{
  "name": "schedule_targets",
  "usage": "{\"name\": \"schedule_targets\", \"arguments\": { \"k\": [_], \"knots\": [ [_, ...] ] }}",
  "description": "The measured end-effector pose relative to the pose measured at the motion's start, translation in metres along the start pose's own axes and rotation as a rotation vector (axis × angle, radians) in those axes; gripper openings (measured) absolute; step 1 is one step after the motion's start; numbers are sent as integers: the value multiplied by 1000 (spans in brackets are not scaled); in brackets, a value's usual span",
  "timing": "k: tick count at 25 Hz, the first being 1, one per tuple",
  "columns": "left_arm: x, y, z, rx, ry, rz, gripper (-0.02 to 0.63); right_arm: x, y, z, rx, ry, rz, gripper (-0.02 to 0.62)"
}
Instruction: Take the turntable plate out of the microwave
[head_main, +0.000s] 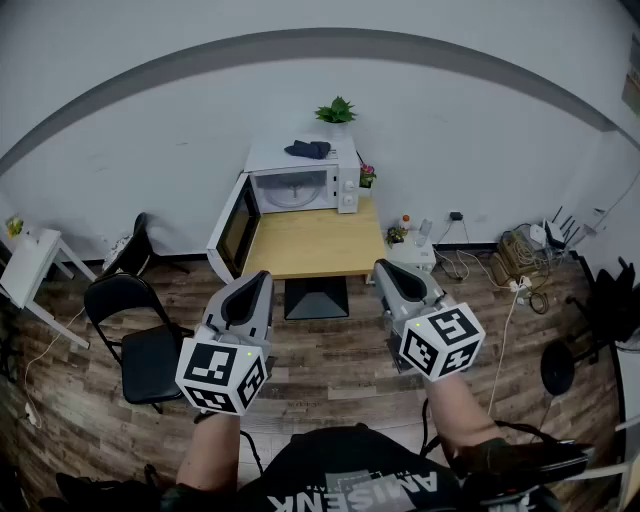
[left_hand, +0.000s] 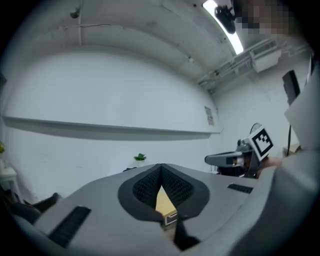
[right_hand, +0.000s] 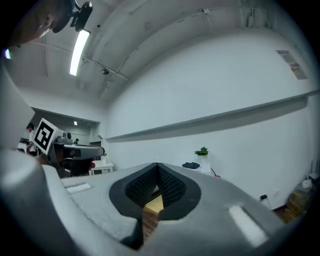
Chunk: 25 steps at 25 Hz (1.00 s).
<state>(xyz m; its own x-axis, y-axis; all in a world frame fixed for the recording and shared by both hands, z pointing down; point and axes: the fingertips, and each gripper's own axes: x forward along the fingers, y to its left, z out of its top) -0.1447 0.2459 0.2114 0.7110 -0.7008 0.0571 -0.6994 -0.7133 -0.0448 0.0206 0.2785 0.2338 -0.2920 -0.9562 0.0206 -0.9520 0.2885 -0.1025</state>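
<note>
Wooden table (head_main: 315, 250), far left corner: microwave (head_main: 345, 160), its door (head_main: 236, 224) swung open leftward. Left hand-held gripper (head_main: 258, 283), jaws shut and empty, is well short of the table. Turntable plate (head_main: 293, 192), faintly seen in the cavity, lies ahead, slightly right. Right hand-held gripper (head_main: 385, 270), also shut and empty, looks farther off.

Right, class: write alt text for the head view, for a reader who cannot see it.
The left gripper and right gripper, both shut and empty, face a white microwave, door open, on a wooden table.
</note>
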Motion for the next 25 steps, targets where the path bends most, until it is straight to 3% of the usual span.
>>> {"name": "schedule_targets", "arguments": {
  "k": [2, 7, 10, 18, 23, 25],
  "knots": [
    [2, -3, 2, 0, -26, -7, 0, 0, -1, 0, 13, 1, 9, 3],
    [4, 3, 6, -110, -124, -63, 0, 2, 1, -1, 9, 2, 15, 3],
    [7, 11, 1, -61, -128, -12, 0, 3, -2, 0, 32, 1, 6, 3],
    [3, 17, -12, -183, -109, -45, 0, 9, 8, -2, 49, -30, 39, 3],
    [-1, 26, -21, -96, -71, -22, 0, 22, 17, -6, 52, -38, 29, 3],
    [-2, 36, -28, -105, -54, -22, 0, 28, 24, -14, 63, -16, 35, 3]
  ]
}}
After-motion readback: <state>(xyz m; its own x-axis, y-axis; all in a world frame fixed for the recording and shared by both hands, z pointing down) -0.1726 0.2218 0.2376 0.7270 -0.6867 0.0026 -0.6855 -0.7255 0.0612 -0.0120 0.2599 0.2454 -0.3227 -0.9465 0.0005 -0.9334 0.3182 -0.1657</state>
